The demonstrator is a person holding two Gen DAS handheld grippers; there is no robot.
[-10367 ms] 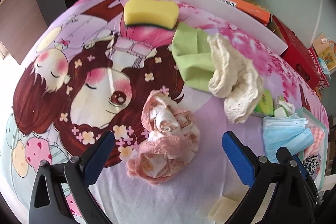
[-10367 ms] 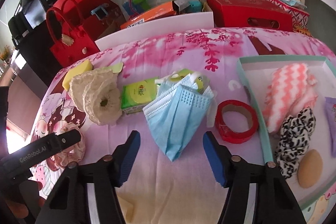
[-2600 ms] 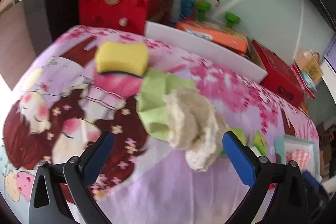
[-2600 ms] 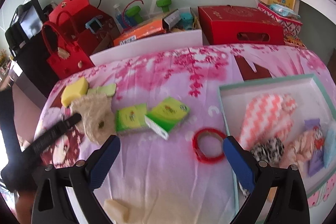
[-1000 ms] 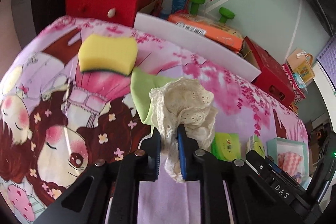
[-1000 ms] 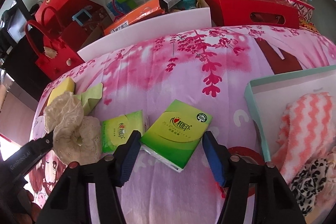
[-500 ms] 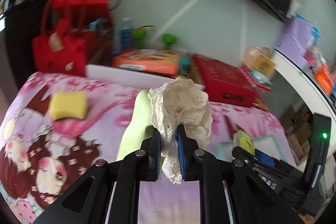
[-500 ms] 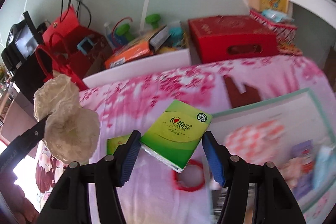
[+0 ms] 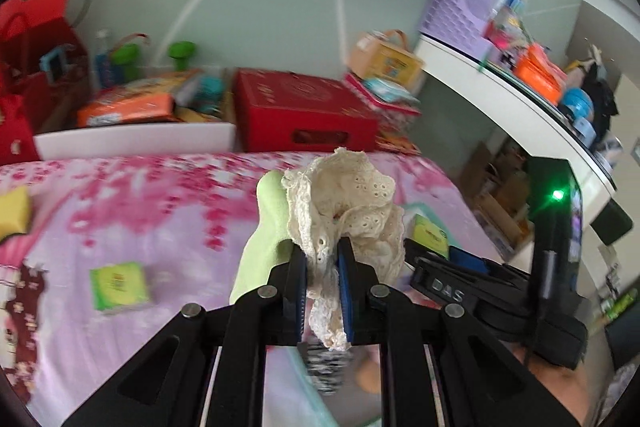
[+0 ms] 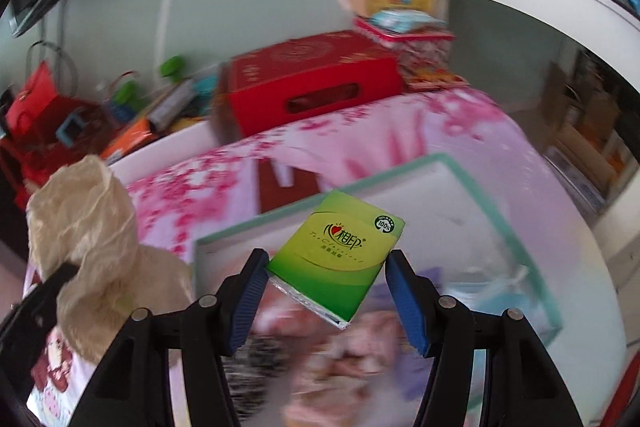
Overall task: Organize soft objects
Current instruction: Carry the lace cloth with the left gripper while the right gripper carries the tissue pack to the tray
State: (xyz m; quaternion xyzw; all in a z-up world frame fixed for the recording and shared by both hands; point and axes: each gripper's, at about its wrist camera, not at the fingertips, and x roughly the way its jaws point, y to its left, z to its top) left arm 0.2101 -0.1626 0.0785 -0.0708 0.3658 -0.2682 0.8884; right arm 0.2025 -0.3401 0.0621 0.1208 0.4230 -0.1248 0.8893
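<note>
My left gripper (image 9: pixel 322 289) is shut on a cream lace cloth (image 9: pixel 344 203), with a light green cloth (image 9: pixel 264 239) hanging behind it, both lifted above the bed. The lace cloth also shows at the left of the right wrist view (image 10: pixel 92 239). My right gripper (image 10: pixel 326 285) is shut on a green tissue pack (image 10: pixel 338 257) and holds it above the teal-rimmed tray (image 10: pixel 472 183). The tray holds blurred soft items, among them a black-and-white scrunchie (image 10: pixel 256 355). The right gripper also shows in the left wrist view (image 9: pixel 460 263).
A second green tissue pack (image 9: pixel 118 287) and a yellow sponge (image 9: pixel 12 213) lie on the pink printed bedsheet (image 9: pixel 160 203). A red box (image 10: pixel 312 83), a white board (image 9: pixel 132 143) and clutter stand behind the bed. A white shelf (image 9: pixel 520 107) is at the right.
Both grippers have swung right with their loads. The lace cloth is carried toward the tray side, and the tissue pack now hangs over the tray instead of the sheet.
</note>
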